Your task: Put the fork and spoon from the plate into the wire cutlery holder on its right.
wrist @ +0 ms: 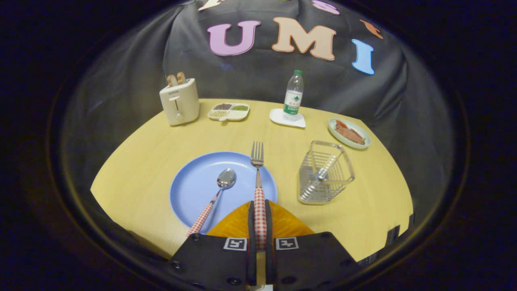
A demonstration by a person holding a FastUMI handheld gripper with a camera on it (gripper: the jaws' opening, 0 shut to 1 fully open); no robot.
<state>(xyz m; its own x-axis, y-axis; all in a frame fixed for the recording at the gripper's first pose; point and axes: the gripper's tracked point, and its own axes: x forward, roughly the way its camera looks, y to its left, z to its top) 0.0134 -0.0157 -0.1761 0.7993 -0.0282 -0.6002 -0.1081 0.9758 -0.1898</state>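
The steel fork with red-checked handle (pixel 258 190) is clamped between the nearly closed fingers (pixel 260 226) — if tilted carelessly, its tines could catch the wire cutlery holder (pixel 324 173) at right.

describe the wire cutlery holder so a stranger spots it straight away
On the yellow table, look just right of the blue plate, where the gripper fingers are shut on the fork. The wire cutlery holder is the see-through metal basket there, the sole wire thing.

You face a pale wooden worktop (pixel 153 161) with a rounded edge; black cloth wall (pixel 133 64) hangs creased behind it.
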